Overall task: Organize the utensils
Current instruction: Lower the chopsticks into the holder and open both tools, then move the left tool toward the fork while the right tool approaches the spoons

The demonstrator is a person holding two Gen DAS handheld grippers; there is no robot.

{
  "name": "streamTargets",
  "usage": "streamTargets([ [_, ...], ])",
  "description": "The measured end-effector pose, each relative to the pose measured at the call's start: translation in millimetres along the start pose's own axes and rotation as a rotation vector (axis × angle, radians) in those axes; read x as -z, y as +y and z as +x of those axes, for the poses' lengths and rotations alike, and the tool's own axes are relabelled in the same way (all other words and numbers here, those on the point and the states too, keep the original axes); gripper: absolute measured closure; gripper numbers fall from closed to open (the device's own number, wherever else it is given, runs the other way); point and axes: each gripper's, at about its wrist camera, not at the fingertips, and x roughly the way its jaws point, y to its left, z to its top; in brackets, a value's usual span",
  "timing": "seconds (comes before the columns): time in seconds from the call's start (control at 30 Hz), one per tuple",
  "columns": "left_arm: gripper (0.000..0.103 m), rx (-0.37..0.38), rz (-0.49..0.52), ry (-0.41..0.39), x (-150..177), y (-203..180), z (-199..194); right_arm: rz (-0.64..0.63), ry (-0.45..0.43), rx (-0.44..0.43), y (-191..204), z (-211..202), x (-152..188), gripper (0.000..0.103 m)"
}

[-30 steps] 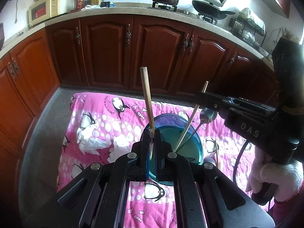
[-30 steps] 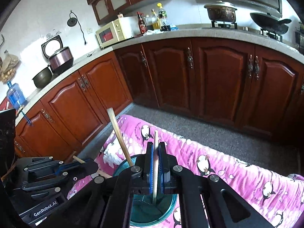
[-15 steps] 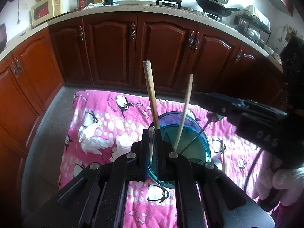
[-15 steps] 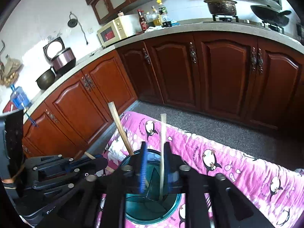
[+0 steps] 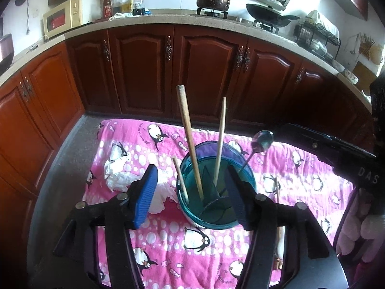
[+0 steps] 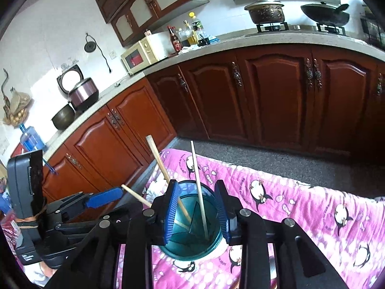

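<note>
Our left gripper [image 5: 191, 191] jaws have just spread wide, holding nothing; right gripper [image 6: 197, 213] jaws, part-open, freed the chopstick [image 6: 199, 187] into the cup [image 6: 211, 243].

Daylight enters from the upper right of the left wrist view, blowing out the wall [image 5: 375, 55] there. Both fisheye views bend the countertop [image 6: 264, 39] and darken to black at the corners. Focus stays sharp throughout.
</note>
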Motion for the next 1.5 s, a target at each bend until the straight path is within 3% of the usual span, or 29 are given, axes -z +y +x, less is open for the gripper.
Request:
streamTargets([
  [0.3, 0.044, 0.048, 0.010, -0.029, 9, -18, -27, 0.006, -0.020, 0.034, -11, -50, 23, 0.065],
  [0.57, 0.044, 0.129, 0.020, 0.005, 33, -38, -37, 0.069, 0.038, 0.128, -59, -80, 71, 0.063],
  [0.87, 0.044, 0.202, 0.040, 0.111, 88, -61, -11, 0.216, 0.210, 0.161, -124, -34, 146, 0.068],
  [1.17, 0.046, 0.215, 0.050, 0.247, 140, -88, 56, 0.310, 0.218, 0.141, -155, -2, 149, 0.068],
  [1.23, 0.049, 0.199, 0.061, 0.263, 145, -95, 71, 0.308, 0.220, 0.154, -159, 5, 143, 0.068],
  [1.37, 0.069, 0.167, 0.079, 0.340, 155, -103, 104, 0.286, 0.259, 0.183, -165, 28, 134, 0.072],
  [1.43, 0.074, 0.179, 0.069, 0.345, 158, -102, 110, 0.267, 0.278, 0.203, -167, 40, 132, 0.075],
  [1.5, 0.095, 0.198, 0.065, 0.343, 157, -102, 110, 0.251, 0.289, 0.232, -170, 53, 128, 0.080],
])
